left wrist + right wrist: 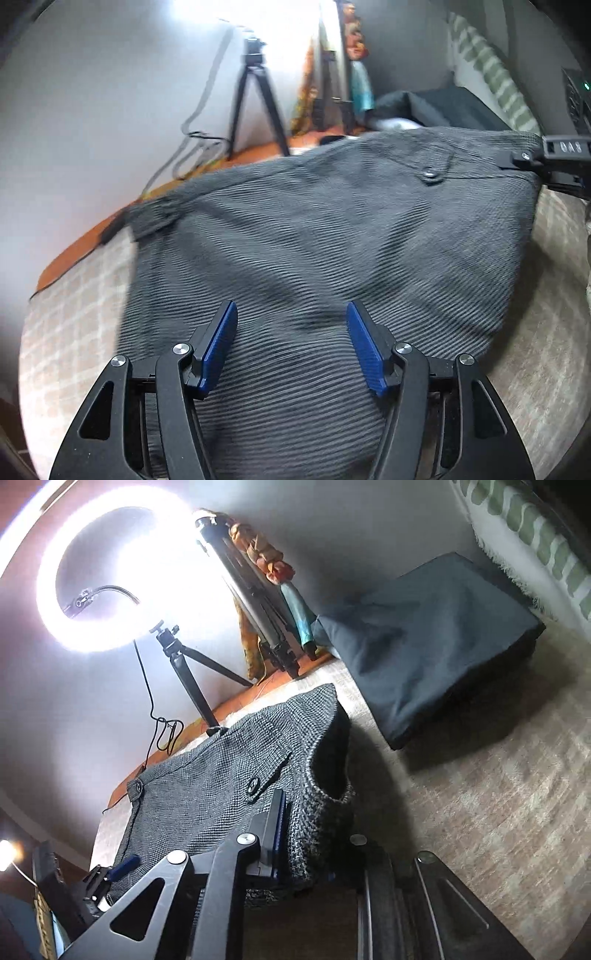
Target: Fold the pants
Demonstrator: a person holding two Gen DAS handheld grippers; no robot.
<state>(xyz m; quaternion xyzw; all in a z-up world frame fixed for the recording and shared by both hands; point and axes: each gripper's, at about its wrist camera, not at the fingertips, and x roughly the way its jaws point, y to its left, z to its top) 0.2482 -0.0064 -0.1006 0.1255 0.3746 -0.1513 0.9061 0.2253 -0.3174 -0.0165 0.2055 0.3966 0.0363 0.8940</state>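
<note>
The grey woven pants are lifted above a checked beige rug, waistband and a pocket button toward the far side. My left gripper is open, its blue pads spread over the fabric, holding nothing. My right gripper is shut on the pants at the waistband edge, and the cloth drapes over its right finger. The right gripper also shows in the left wrist view at the pants' upper right corner. The left gripper shows at lower left in the right wrist view.
A ring light on a tripod stands by the wall with a trailing cable. A dark blue cushion lies on the rug beyond the pants. A striped fringed cloth is at the far right. An orange floor strip borders the rug.
</note>
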